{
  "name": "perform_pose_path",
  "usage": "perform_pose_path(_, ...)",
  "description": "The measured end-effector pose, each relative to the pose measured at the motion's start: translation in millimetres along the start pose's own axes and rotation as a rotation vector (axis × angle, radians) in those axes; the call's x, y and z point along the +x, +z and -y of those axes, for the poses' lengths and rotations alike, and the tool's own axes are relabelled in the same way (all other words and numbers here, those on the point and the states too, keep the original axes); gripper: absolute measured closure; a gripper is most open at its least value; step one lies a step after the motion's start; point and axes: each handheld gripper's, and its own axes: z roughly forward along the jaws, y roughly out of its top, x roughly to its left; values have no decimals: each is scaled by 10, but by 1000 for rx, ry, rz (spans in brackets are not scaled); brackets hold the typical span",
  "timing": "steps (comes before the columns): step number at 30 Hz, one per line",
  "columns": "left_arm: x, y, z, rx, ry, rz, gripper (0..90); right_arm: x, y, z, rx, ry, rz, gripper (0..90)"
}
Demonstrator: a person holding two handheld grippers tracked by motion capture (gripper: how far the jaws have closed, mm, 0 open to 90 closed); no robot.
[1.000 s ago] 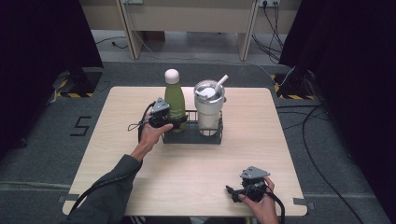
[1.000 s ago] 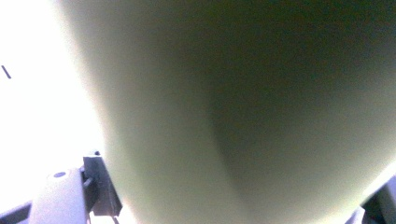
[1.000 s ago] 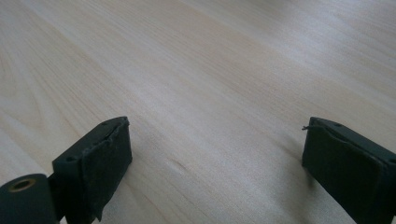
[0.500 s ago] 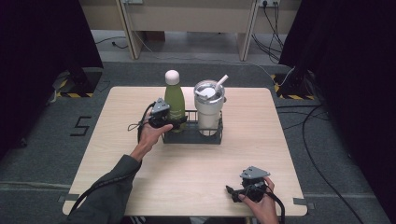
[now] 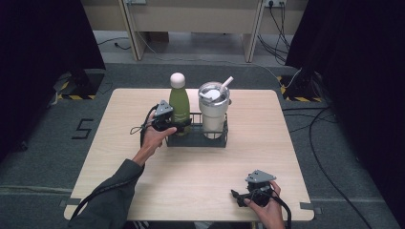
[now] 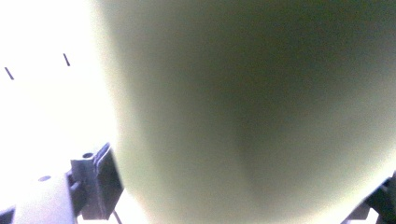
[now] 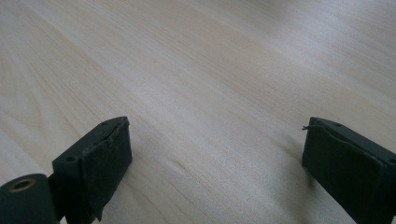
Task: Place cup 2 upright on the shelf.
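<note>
A: Left gripper [image 5: 177, 125] status?

B: Jaws clamped either side of the green bottle [image 5: 179, 108], low on its body. In the left gripper view the bottle [image 6: 252, 112] is a blur between them (too close to focus).

A: Bottle where?

B: Upright in the left bay of the black wire caddy [image 5: 210, 139], mid-table [image 5: 286, 143]. Steel tumbler [image 5: 213, 112] with straw sits in the right bay, just beside it.

A: Right gripper [image 5: 237, 195]?

B: Near front right edge, jaws wide apart, nothing between them but bare wood [image 7: 210, 84].
</note>
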Motion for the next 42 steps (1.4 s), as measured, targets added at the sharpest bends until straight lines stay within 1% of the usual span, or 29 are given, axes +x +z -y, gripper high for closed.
perform_pose_path(4,-8,-18,-2,0,7,0,148,0,0,0,0,0,0,87)
perform_pose_path(7,-10,-45,-9,8,12,12,148,0,0,0,0,0,0,87)
perform_pose_path(15,8,-168,-26,16,1,15,148,0,0,0,0,0,0,86)
perform_pose_path(19,1,-229,-34,23,18,11,148,1,1,0,1,2,1,86)
perform_pose_path(25,-22,-336,-34,29,13,17,148,1,2,-1,-1,0,0,85)
perform_pose_path(28,-25,-375,-37,29,2,22,148,1,3,-1,0,1,0,85)
perform_pose_path(32,-42,-420,-29,43,3,27,148,1,2,-1,0,1,0,85)
perform_pose_path(33,-47,-432,-25,47,5,28,148,1,3,-1,-1,1,0,85)
perform_pose_path(37,-79,-488,8,43,-11,38,148,4,1,-1,1,5,1,85)
perform_pose_path(40,-103,-524,34,51,-8,46,149,1,3,-2,-1,1,1,84)
perform_pose_path(42,-122,-556,48,57,-5,44,149,2,3,-2,0,1,1,84)
